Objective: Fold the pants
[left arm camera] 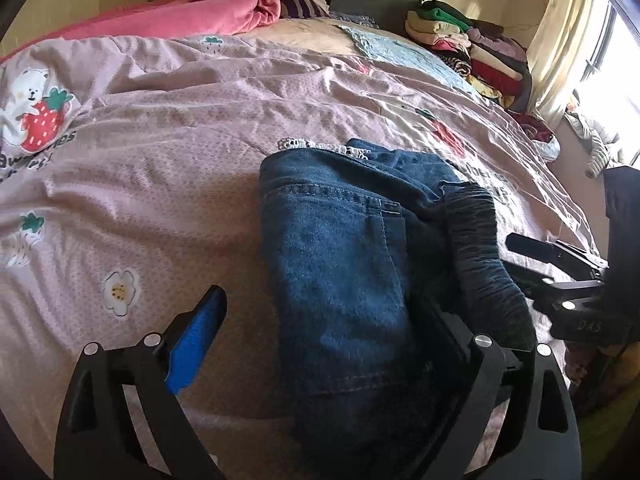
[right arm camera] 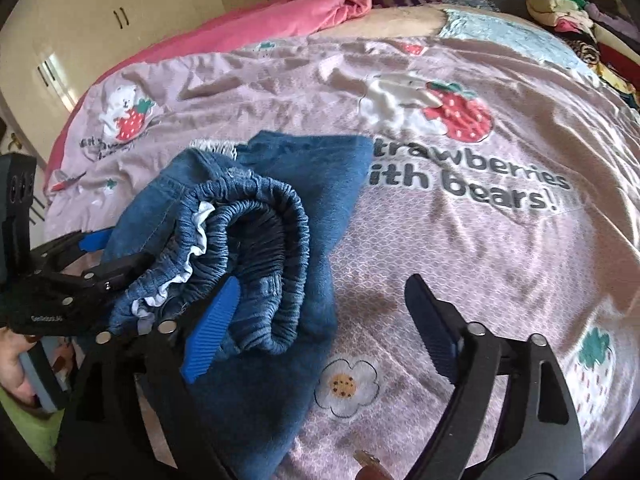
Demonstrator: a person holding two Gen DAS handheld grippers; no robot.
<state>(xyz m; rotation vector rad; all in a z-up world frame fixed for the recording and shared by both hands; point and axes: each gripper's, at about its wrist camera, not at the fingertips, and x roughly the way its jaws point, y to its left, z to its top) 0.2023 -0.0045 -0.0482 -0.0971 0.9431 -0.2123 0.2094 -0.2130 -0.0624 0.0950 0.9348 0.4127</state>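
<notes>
**Folded jeans on a strawberry-print bed, both claws spread wide**

A bedroom: a bed under a pink quilt (right arm camera: 460, 248) printed with bears, strawberries and flowers fills both views, with cream wardrobe doors (right arm camera: 120, 12) behind it.

The pants (left arm camera: 340, 264), blue denim with an elastic waistband (right arm camera: 264, 240), lie in a folded bundle on the quilt at the near edge of the bed. From the right wrist view the gathered waistband faces the camera, curled over on top of the stack, a bit of white frill showing inside it. From the left wrist view a back pocket seam runs across the top layer, and a frayed pale hem peeks out at the far end.

The left gripper (left arm camera: 320, 344) stands wide; its blue-padded finger is off the cloth to one side over bare quilt, the other finger is pressed against the bundle's far side, partly hidden by denim. The pads do not clamp anything. The right gripper (right arm camera: 320, 336) is also spread wide: one blue pad lies against the waistband, the other hangs over the quilt near a flower print, well clear of the denim.

Further out, a pink blanket (left arm camera: 192, 16) is bunched at the head of the bed, and a pile of folded clothes (left arm camera: 468, 48) sits at the far corner beside a pale curtain (left arm camera: 568, 40).
</notes>
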